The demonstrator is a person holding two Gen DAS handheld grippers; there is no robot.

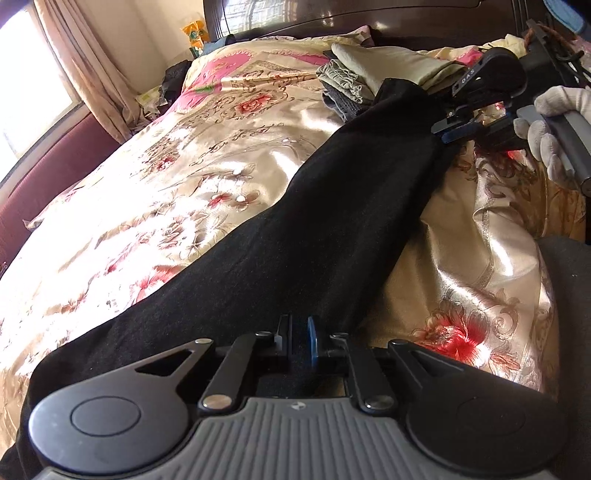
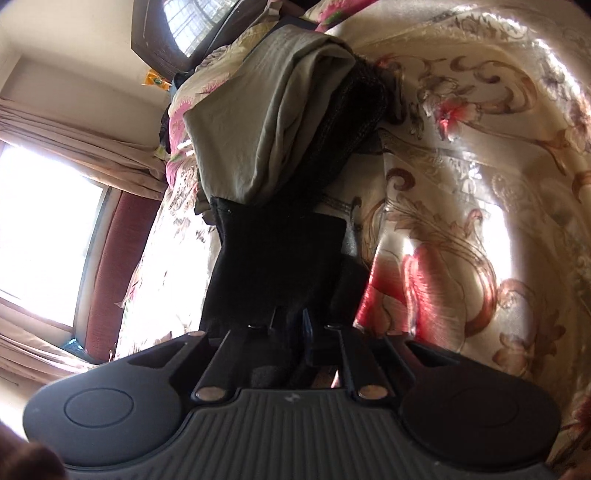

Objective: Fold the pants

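Note:
Black pants (image 1: 314, 221) lie as one long folded strip across the floral bedspread (image 1: 166, 184), running from the near edge to the far right. At the near end my left gripper (image 1: 298, 334) has its two fingers close together with the black cloth pinched between them. My right gripper (image 1: 445, 129), held by a white-gloved hand (image 1: 554, 125), grips the far end of the strip. In the right wrist view the right gripper (image 2: 291, 321) stands narrow, with the black pants (image 2: 273, 258) between its fingers, close above the bedspread (image 2: 461, 184).
A pile of folded clothes (image 1: 354, 74), olive over dark grey, sits just past the far end of the pants; the pile (image 2: 266, 122) touches them in the right wrist view. A dark wooden headboard (image 1: 369, 14) is behind. A window with curtains (image 1: 74, 62) is left.

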